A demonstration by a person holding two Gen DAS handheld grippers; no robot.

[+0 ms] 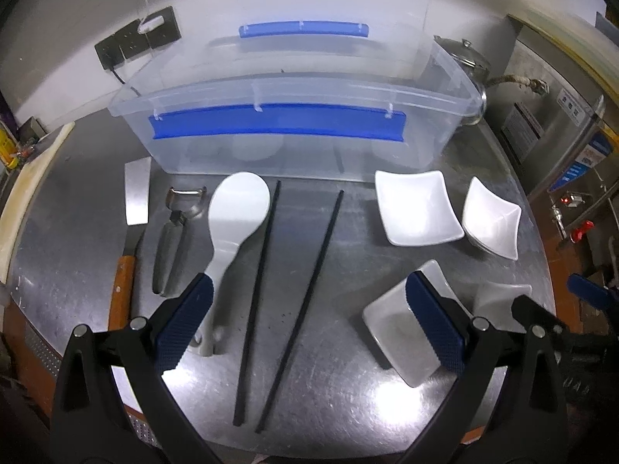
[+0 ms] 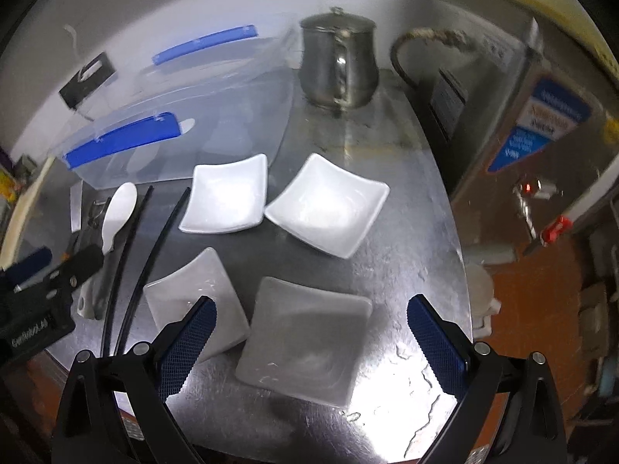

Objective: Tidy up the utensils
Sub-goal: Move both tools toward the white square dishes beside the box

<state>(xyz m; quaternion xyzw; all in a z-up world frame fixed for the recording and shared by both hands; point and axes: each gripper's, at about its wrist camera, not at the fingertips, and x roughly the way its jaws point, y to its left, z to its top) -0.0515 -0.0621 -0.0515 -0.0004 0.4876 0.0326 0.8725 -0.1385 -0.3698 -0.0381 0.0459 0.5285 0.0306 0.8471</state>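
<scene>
Item 1. Clear plastic bin point(image 1: 294, 116), blue clip handles, lid off, set along the far edge of the steel table point(image 1: 348, 386) against the wall. Judged the destination for the loose items, its long open side facing them; contents showed only dimly through the wall.

Item 2. Utensil row, left half of the table, handles toward the near edge, probably so each could be taken from the front:
- metal scraper point(image 1: 137, 191) with wooden handle, nearest the left edge;
- peeler point(image 1: 174, 239), just beside it;
- white rice paddle point(image 1: 232, 220), blade toward the bin;
- two black chopsticks point(image 1: 294, 301), apart at the far tips, closer at the near ends.

Item 3. Four white square dishes, right half of the table, two by two: far pair point(image 2: 228, 199) and point(image 2: 329, 205), corners almost touching; near pair point(image 2: 193, 297) and point(image 2: 305, 332), close together.

Item 4. Steel kettle point(image 2: 338, 65), far right corner, beside the bin. Not judged part of the sort.

Item 5. Left gripper point(image 1: 309, 324), released, jaws spread wide, hovering over the near edge with both chopsticks between its fingers. Nothing held.

Item 6. Right gripper point(image 2: 309, 342), released likewise, jaws straddling the nearest dish. Nothing held.

Status: all items lay outside the bin; sorting judged not yet begun.
</scene>
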